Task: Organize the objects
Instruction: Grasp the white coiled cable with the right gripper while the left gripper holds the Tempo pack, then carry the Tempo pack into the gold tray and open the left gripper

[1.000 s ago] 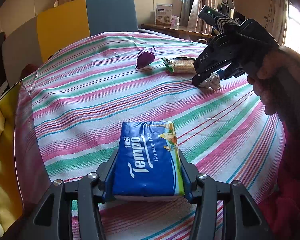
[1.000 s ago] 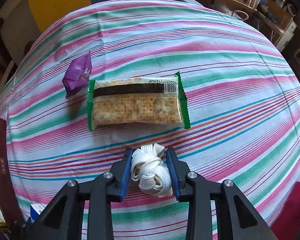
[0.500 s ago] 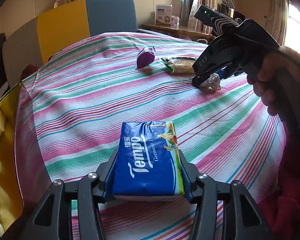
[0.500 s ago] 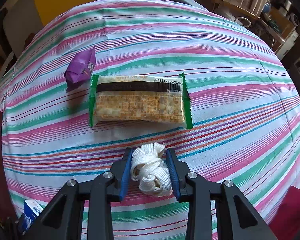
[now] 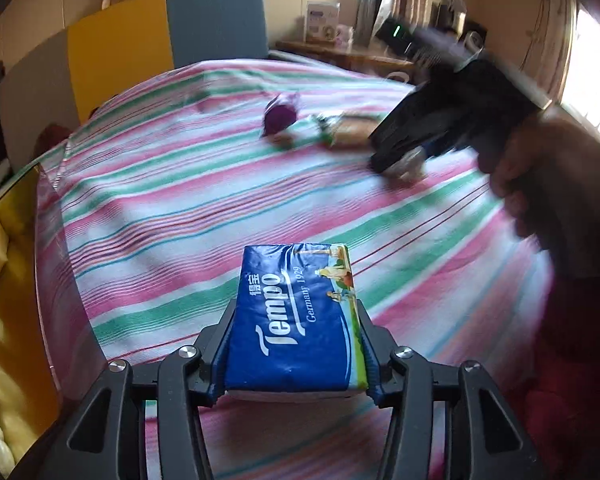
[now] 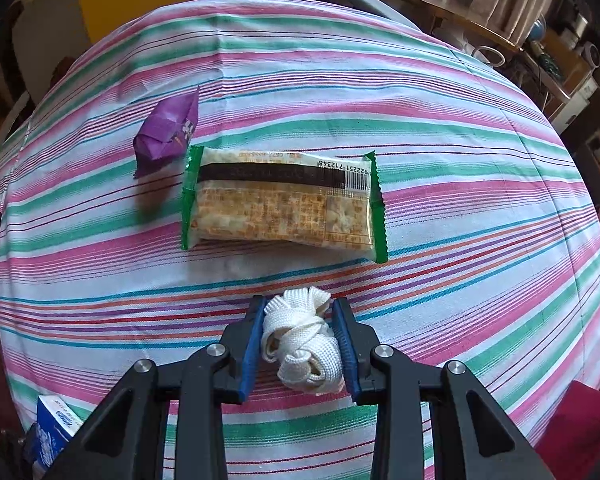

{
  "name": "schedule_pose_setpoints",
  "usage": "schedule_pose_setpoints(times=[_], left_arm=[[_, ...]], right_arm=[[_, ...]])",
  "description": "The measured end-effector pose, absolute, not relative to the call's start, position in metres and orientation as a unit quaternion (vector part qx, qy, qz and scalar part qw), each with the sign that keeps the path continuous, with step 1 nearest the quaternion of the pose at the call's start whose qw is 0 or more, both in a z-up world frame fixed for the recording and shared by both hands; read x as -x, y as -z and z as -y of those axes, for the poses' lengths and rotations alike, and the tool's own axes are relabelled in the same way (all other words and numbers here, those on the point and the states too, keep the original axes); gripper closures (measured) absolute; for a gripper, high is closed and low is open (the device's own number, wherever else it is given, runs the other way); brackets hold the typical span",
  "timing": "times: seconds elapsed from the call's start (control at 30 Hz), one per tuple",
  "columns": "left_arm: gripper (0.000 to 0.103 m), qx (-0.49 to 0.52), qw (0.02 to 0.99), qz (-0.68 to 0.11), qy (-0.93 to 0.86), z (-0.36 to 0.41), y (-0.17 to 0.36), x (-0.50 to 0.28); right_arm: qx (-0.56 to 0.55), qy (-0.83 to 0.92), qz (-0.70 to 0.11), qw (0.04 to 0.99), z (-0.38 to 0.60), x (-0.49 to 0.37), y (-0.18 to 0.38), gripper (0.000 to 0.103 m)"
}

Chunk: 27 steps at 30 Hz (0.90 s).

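Clamping a blue Tempo tissue pack (image 5: 296, 316) between its blue-lined jaws, the left hand-held gripper (image 5: 294, 344) hangs low over the near part of the table (image 5: 160, 200), which is draped in a pink, green and white striped cloth. The pack lies flat in the grip with its printed face up. Across the cloth, the right hand-held gripper (image 6: 300, 344) is squeezed shut on a knotted bundle of white woven strap (image 6: 300, 344), the bundle filling the gap between the jaws just above the stripes. Just beyond that bundle lies a green-edged clear packet of crackers (image 6: 280, 204), flat and lengthwise across the view, barcode side up. Beside the packet's left end, close but whether touching I cannot tell, sits a crumpled purple foil snack wrapper (image 6: 168, 132). A yellow and blue panelled chair back (image 5: 160, 40) stands behind the table's far edge.
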<state>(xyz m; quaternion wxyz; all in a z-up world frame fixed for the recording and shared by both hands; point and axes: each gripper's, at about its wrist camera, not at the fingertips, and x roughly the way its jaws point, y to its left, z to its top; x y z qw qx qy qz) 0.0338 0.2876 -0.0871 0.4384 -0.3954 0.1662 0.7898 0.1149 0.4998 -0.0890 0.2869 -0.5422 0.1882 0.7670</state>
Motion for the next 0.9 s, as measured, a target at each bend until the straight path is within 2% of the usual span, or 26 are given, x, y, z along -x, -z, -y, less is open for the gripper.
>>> schedule_pose_setpoints(times=[0.17,0.37,0.6,0.9], left_arm=[[0.051,0.386,0.458,-0.065,-0.798,-0.258,0.021,-0.020],[0.051,0.418,0.386,0.046,-0.821,-0.191,-0.015,0.046],[0.051,0.485,0.281,0.128,-0.818,-0.126,0.019,0.127],[0.051,0.511,0.239,0.099,-0.820,-0.137,0.052,0.157]], right_arm=[[0.542,-0.768,-0.186,0.287,-0.489,-0.110,0.092,0.069],[0.542,-0.768,-0.179,0.289,-0.477,-0.094,0.095,0.069],[0.543,-0.768,-0.173,0.291,-0.477,-0.084,0.102,0.069],[0.546,-0.769,-0.161,0.291,-0.473,-0.080,0.101,0.069]])
